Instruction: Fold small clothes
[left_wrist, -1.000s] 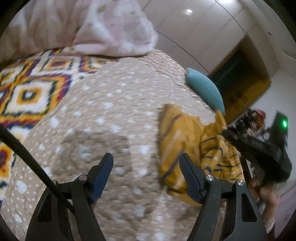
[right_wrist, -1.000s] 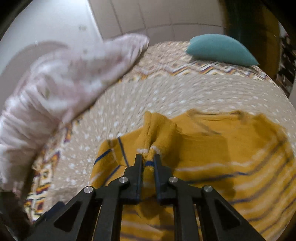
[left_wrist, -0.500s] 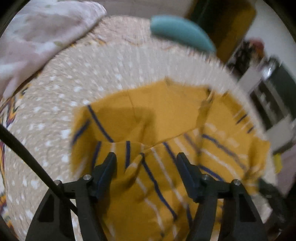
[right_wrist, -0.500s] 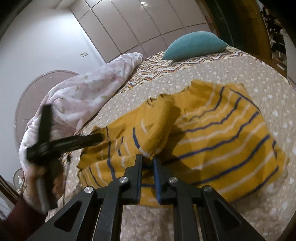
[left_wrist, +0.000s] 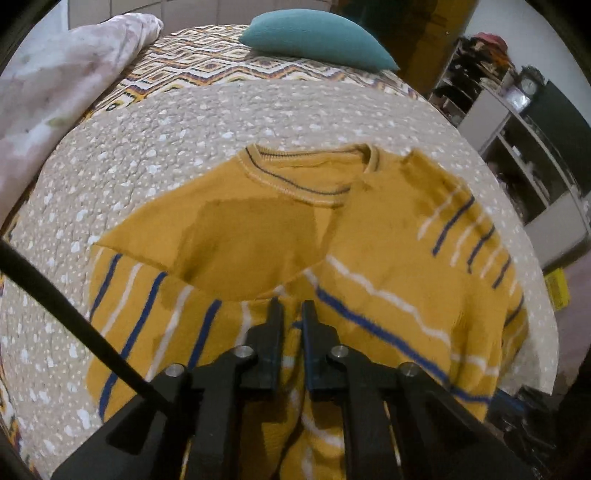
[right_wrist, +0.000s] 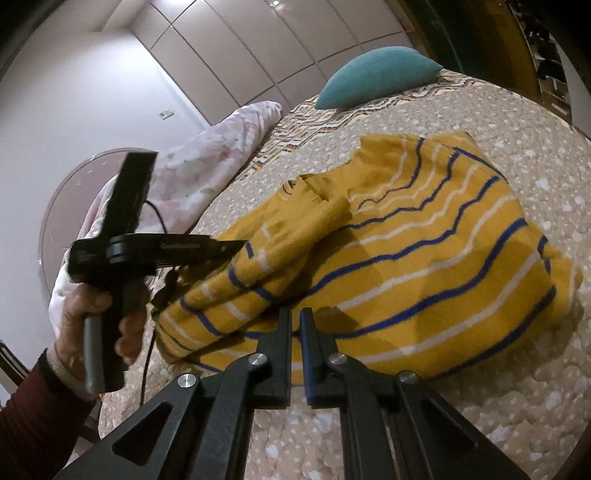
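Observation:
A small mustard-yellow sweater (left_wrist: 369, 258) with blue and white stripes lies rumpled on the dotted beige bedspread (left_wrist: 147, 147), its collar toward the far side. My left gripper (left_wrist: 291, 310) is shut on the sweater's near striped edge. In the right wrist view the sweater (right_wrist: 424, 258) lies spread out, one sleeve folded across it. My right gripper (right_wrist: 295, 321) is shut on the sweater's near hem. The left gripper (right_wrist: 221, 247) also shows there, held by a hand, its tips on the sweater's left edge.
A teal pillow (left_wrist: 317, 40) lies at the far end of the bed and shows in the right wrist view (right_wrist: 376, 74). A pink floral duvet (left_wrist: 55, 74) is bunched at the far left. Shelves (left_wrist: 517, 110) stand beyond the bed's right edge. A patterned cover (left_wrist: 207, 70) lies under the bedspread.
My left gripper has moved onto the sweater and shut on its near edge. My right gripper has pulled back with the sweater, which now lies more spread out.

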